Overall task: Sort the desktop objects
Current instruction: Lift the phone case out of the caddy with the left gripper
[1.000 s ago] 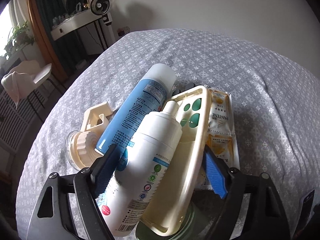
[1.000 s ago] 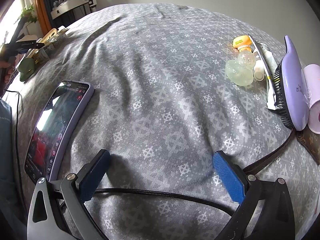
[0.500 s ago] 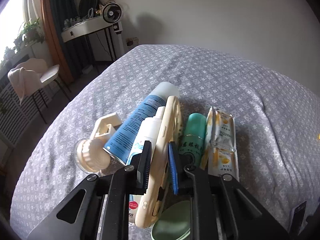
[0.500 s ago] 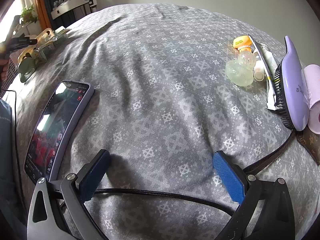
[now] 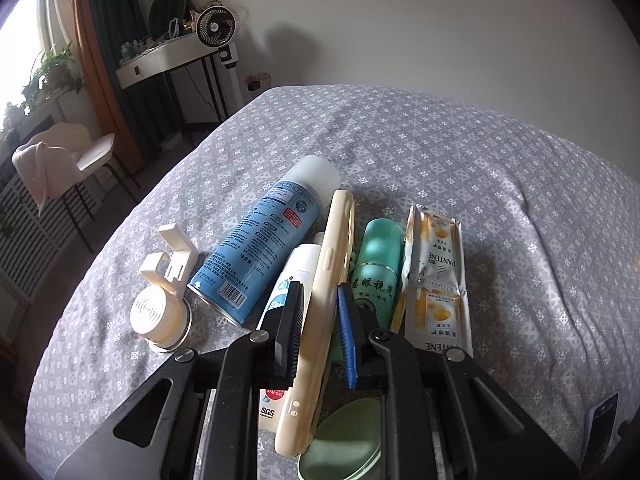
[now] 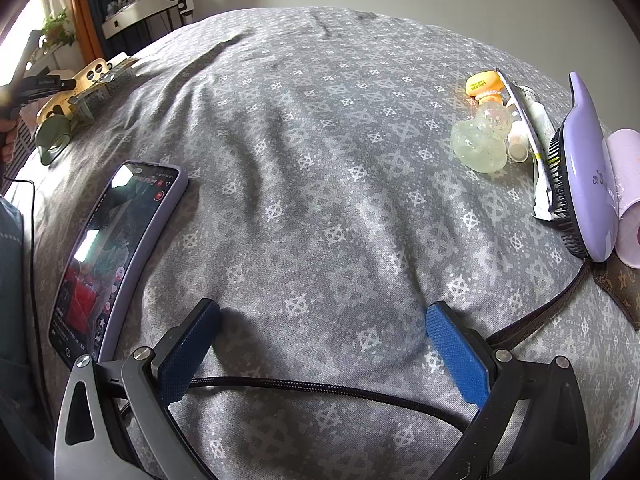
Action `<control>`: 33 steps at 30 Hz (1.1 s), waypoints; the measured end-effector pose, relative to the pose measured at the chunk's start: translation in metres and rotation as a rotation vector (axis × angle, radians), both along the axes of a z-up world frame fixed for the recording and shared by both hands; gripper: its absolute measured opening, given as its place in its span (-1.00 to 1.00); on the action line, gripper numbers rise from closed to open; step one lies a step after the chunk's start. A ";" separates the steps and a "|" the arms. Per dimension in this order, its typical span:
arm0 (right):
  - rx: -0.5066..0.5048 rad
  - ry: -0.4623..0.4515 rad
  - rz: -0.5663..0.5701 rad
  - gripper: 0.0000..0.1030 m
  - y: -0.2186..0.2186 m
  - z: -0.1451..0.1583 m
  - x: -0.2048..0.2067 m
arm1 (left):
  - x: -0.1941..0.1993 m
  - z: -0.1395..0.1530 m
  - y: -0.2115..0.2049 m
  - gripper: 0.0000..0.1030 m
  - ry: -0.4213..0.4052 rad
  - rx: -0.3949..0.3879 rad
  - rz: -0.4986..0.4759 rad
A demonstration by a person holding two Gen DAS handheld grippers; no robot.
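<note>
Pinching the cream phone case [image 5: 320, 280], left claw [image 5: 320, 320] hides the white bottle [image 5: 298, 276]; right claw [image 6: 320, 344] gapes empty.

A cream phone case [image 5: 326, 280] stands on its long edge, pressed between the jaws of the left gripper [image 5: 318, 332], near the bed's left edge. Against its left side lie a white pump bottle [image 5: 298, 270] and a blue spray can [image 5: 266, 240], both on their sides with caps toward the far edge. Further left sits a cream suction hook [image 5: 162, 304]. Right of the case lie a teal bottle [image 5: 378, 268] and a strip of Pantene sachets [image 5: 434, 276]; a green oval lid [image 5: 344, 446] sits below. Toward the right edge cluster an orange bottle [image 6: 484, 86], a clear duck toy [image 6: 482, 140], a tube [image 6: 528, 136], a lilac hairbrush [image 6: 586, 176] on its side and a pink roll [image 6: 630, 192].
</note>
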State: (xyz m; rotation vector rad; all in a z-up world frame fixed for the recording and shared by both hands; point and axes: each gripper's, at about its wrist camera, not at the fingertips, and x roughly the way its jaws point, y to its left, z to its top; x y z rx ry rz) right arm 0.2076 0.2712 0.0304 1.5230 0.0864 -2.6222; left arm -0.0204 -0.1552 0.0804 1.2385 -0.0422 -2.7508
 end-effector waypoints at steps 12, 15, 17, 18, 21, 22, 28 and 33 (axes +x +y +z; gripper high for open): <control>0.000 0.000 0.000 1.00 0.000 0.000 0.000 | -0.005 -0.014 -0.005 0.30 -0.074 0.030 0.019; 0.000 0.000 0.000 1.00 0.000 0.000 0.000 | -0.004 -0.015 -0.004 0.26 -0.074 0.034 0.002; 0.000 0.000 0.000 1.00 0.000 0.000 0.000 | -0.004 -0.016 -0.002 -0.19 -0.077 0.030 -0.004; 0.000 0.000 0.000 1.00 0.000 0.000 0.000 | -0.004 -0.015 -0.001 -0.25 -0.073 0.026 -0.003; 0.000 0.000 0.000 1.00 0.000 0.000 -0.001 | -0.004 -0.014 -0.003 -0.71 -0.071 0.066 -0.016; 0.000 0.000 0.000 1.00 0.000 0.000 -0.001 | -0.003 -0.015 -0.002 -0.72 -0.069 0.068 -0.020; 0.000 0.000 0.000 1.00 -0.001 0.000 -0.001 | 0.004 -0.002 0.004 -0.80 -0.018 0.074 -0.044; -0.001 0.001 0.000 1.00 -0.001 0.000 0.000 | 0.018 0.024 0.013 -0.80 0.045 0.126 -0.082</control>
